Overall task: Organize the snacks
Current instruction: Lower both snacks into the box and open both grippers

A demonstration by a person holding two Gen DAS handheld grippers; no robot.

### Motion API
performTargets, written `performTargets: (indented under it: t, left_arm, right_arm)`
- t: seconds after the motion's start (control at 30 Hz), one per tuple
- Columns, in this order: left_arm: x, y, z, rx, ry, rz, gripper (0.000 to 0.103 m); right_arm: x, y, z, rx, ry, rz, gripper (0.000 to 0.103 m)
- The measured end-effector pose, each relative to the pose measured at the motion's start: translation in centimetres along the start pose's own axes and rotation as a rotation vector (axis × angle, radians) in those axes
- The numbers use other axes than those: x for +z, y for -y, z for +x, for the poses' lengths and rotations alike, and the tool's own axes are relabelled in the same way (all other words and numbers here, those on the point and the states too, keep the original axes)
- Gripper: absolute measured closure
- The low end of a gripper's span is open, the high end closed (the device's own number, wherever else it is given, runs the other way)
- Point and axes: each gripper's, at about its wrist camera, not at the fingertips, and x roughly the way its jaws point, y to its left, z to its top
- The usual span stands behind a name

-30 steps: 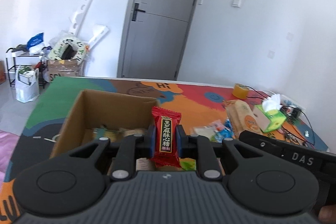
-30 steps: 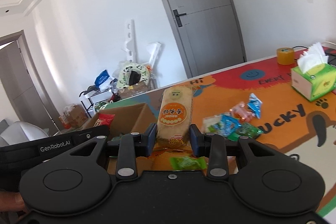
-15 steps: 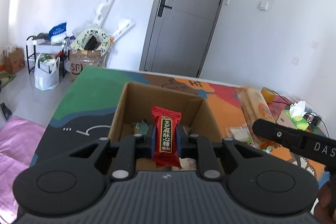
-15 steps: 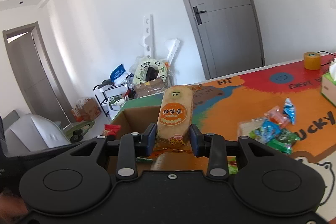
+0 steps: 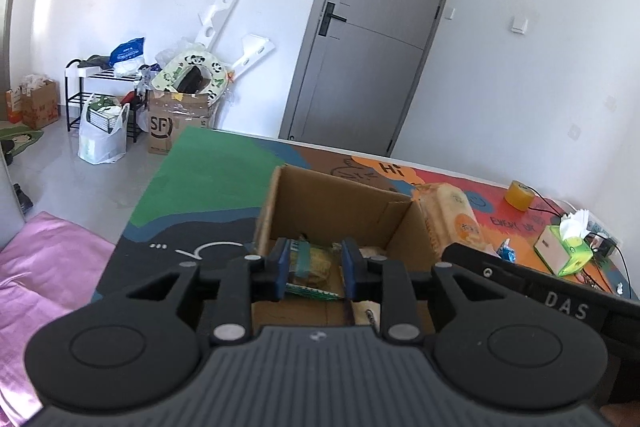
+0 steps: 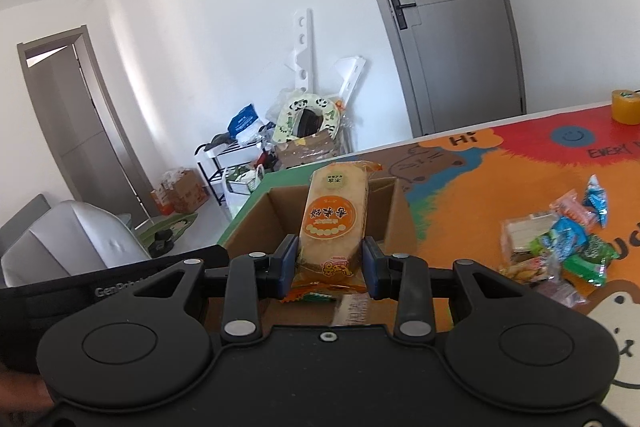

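An open cardboard box [image 5: 344, 203] stands on the colourful table mat. My left gripper [image 5: 314, 269] is open and empty just above the box, with snack packets [image 5: 316, 265] seen inside the box between its fingers. My right gripper [image 6: 330, 267] is shut on a long orange rice cracker pack [image 6: 334, 219], held upright at the box's [image 6: 384, 215] near right side. The same pack shows in the left wrist view [image 5: 452, 215] beside the box's right wall.
A pile of loose snack packets [image 6: 560, 239] lies on the mat to the right of the box. A green tissue box [image 5: 564, 251] and a yellow tape roll [image 5: 519, 194] sit further right. The table's left edge drops to the floor.
My left gripper has opened and the red candy packet is gone from its fingers. Both grippers have moved left to the box, the right one still holding the cracker pack.
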Motion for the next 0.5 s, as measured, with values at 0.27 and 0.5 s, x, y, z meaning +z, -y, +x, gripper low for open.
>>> performTargets:
  t: [0.27,0.5]
  left_arm:
    - [0.3,-0.4,-0.4,0.011,0.001,-0.013,0.046]
    - [0.1,1.4,-0.4,-0.020,0.007,0.001,0.024]
  right_arm:
    - [-0.3,-0.6,0.0,0.025,-0.007,-0.002,0.053]
    - [-0.6,1.7,-2.5,-0.044,0.011,0.025,0.037]
